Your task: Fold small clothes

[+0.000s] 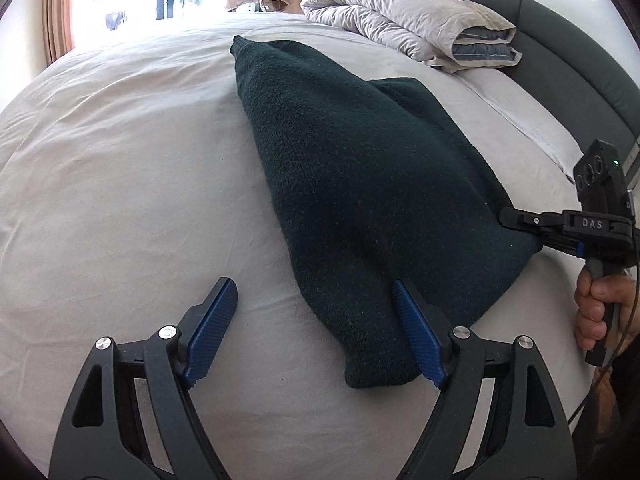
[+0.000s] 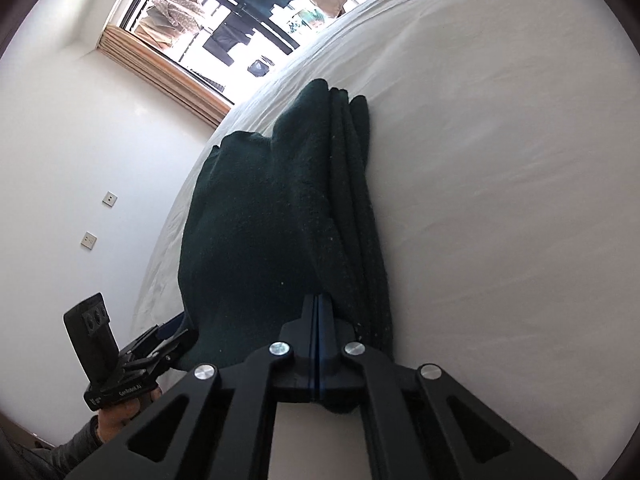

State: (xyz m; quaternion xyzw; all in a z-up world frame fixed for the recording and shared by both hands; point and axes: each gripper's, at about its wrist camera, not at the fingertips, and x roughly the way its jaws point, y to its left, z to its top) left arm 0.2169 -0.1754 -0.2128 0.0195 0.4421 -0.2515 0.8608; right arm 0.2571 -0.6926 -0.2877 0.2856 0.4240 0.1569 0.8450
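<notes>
A dark green knitted garment [image 1: 360, 168] lies folded lengthwise on the white bed sheet [image 1: 120, 160], running from the far middle to the near right. My left gripper [image 1: 312, 284] is open over its near end; the right blue pad [image 1: 416, 332] rests against the knit, while the left pad [image 1: 216, 320] is over bare sheet. My right gripper [image 1: 506, 216] comes in from the right, shut on the garment's right corner. In the right wrist view the right gripper [image 2: 320, 304] pinches the garment [image 2: 272, 208], which rises tent-like with stacked layers showing. The left gripper [image 2: 160, 344] sits low at the left.
A folded grey duvet [image 1: 420, 20] and pillows lie at the head of the bed by the grey headboard [image 1: 568, 48]. A window [image 2: 224, 20] with curtains stands beyond the far side. A hand [image 1: 596, 304] holds the right gripper's handle.
</notes>
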